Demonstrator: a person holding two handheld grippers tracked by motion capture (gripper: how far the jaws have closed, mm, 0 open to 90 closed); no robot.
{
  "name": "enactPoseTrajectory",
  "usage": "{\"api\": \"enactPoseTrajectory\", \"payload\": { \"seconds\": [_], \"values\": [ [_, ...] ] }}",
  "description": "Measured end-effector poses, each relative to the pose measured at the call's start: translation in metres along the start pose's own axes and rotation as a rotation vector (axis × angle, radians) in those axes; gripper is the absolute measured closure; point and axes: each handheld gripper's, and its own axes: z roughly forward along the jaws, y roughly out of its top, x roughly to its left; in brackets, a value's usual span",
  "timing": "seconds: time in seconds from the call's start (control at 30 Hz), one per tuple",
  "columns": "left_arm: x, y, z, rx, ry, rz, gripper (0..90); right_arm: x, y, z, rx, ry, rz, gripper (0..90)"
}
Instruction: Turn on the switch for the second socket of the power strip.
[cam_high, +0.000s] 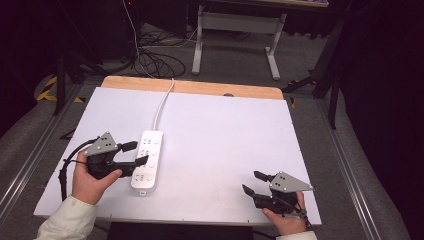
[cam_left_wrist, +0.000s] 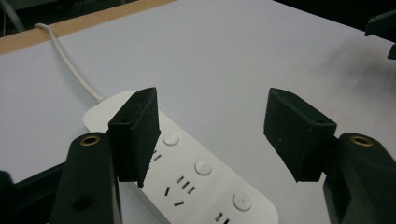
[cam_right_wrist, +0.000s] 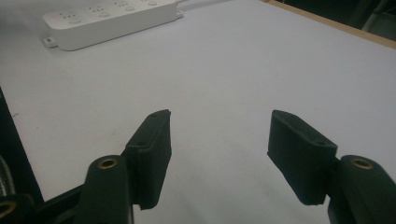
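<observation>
I see the white tabletop (cam_high: 225, 130) with a bare wooden strip along its far edge. On its left half lies a white power strip (cam_high: 147, 161), long axis running away from me, its white cord (cam_high: 162, 102) trailing off over the far edge. My left hand-held gripper (cam_high: 140, 153) sits just beside the strip's left side, jaws spread wide, the tips reaching over the strip's edge with nothing between them. My right hand-held gripper (cam_high: 251, 182) is low at the near right corner, well apart from the strip, jaws likewise wide and empty
</observation>
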Motion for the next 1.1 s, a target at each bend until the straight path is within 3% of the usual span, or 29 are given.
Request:
{"api": "enactPoseTrajectory", "payload": {
  "seconds": [0.27, 0.33, 0.43, 0.47, 0.53, 0.57, 0.6, 0.63, 0.67, 0.9, 1.0, 1.1],
  "values": [
    [0.006, 0.0, 0.01, 0.008, -0.002, -0.015, 40.7, 0.0, 0.0, 0.0, -0.001, 0.004, 0.004, 40.6],
    [0.008, 0.0, 0.014, 0.012, -0.013, -0.023, 51.0, 0.0, 0.0, 0.0, 0.0, 0.005, 0.003, 40.8],
    [0.011, 0.0, 0.02, 0.022, -0.017, -0.025, 57.6, 0.0, 0.0, 0.0, -0.001, 0.012, 0.007, 40.9],
    [0.012, 0.0, 0.022, 0.026, -0.02, -0.027, 66.3, 0.0, 0.0, 0.0, 0.0, 0.013, 0.003, 40.9],
    [0.014, 0.0, 0.025, 0.034, -0.019, -0.022, 71.1, 0.0, 0.0, 0.0, 0.0, 0.014, 0.003, 40.9],
    [0.015, -0.001, 0.027, 0.037, -0.022, -0.023, 80.6, 0.0, 0.0, 0.001, 0.0, 0.016, 0.005, 41.0],
    [0.016, -0.001, 0.029, 0.037, -0.022, -0.023, 80.6, 0.0, 0.0, 0.001, 0.0, 0.016, 0.005, 41.0],
    [0.016, -0.002, 0.03, 0.04, -0.027, -0.032, 87.8, 0.0, 0.0, 0.001, 0.0, 0.017, 0.005, 41.1],
    [0.018, -0.002, 0.032, 0.038, -0.026, -0.013, 89.7, 0.0, 0.0, 0.001, 0.0, 0.017, 0.005, 41.1],
    [0.025, -0.006, 0.044, 0.056, -0.032, -0.037, 89.9, 0.002, 0.0, 0.001, 0.006, 0.024, -0.002, 41.2],
    [0.026, -0.007, 0.049, 0.069, -0.019, -0.02, 89.8, 0.002, 0.0, 0.002, 0.008, 0.026, -0.002, 41.3],
    [0.028, -0.009, 0.055, 0.076, -0.031, -0.031, 89.8, 0.001, 0.0, 0.002, 0.007, 0.026, 0.0, 41.3]
  ]
}}
